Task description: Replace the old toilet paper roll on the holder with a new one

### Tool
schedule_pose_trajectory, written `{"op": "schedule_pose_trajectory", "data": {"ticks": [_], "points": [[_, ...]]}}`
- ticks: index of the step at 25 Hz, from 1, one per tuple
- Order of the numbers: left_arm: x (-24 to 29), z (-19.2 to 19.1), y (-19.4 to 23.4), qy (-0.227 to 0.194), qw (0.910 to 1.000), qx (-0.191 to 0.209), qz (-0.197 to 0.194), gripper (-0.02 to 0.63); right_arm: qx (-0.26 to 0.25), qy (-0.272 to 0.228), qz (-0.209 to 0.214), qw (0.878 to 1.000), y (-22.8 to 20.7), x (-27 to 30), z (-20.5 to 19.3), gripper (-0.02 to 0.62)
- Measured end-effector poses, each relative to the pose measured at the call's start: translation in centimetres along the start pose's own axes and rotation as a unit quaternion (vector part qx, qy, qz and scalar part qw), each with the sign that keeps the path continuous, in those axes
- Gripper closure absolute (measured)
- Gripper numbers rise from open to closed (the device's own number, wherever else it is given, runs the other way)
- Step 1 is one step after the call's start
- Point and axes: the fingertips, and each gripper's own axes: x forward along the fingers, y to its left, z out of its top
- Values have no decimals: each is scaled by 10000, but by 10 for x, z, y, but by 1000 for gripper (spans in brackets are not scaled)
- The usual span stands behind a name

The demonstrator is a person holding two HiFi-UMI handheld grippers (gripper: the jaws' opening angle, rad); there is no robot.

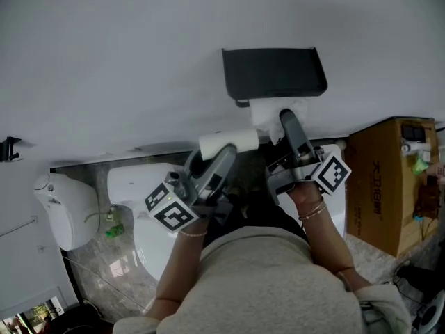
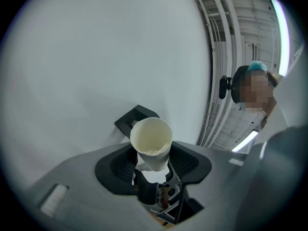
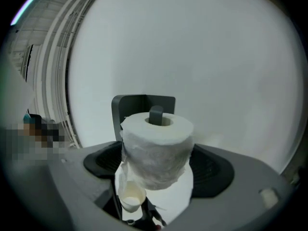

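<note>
The dark holder (image 1: 274, 74) hangs on the white wall. A full new toilet roll (image 3: 157, 149) sits over the holder's peg (image 3: 156, 114), and my right gripper (image 3: 157, 171) is shut on it, a pad against each side. In the head view this roll (image 1: 277, 110) shows just below the holder, with the right gripper (image 1: 288, 119) at it. The old roll, a bare cream tube (image 2: 151, 141), stands between the pads of my left gripper (image 2: 153, 160), which is shut on it. The tube (image 1: 228, 141) is held to the left of the holder and a little lower.
A white toilet (image 1: 139, 186) stands below my arms. A brown cardboard box (image 1: 388, 181) is at the right, a white appliance (image 1: 61, 207) at the left. A person stands off to the side in the left gripper view. The wall is close ahead.
</note>
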Motion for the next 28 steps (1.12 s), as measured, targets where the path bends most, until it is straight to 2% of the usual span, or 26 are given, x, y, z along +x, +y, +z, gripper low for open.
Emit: {"op": "schedule_pose_trajectory", "data": {"ticks": [8,22,28], "points": [[-5,-13,-15,163,9998,-28,-133,396,-136,52,1,9999,14,-22,-4,161],[22,-26,-54,413,9955,-85,-852,396,-308,187,116,9993,37,-49,-6,169],[35,-32,-63,559,9921,-118,-1115,396,-685,38,137,9975,52,-62,5,176]]}}
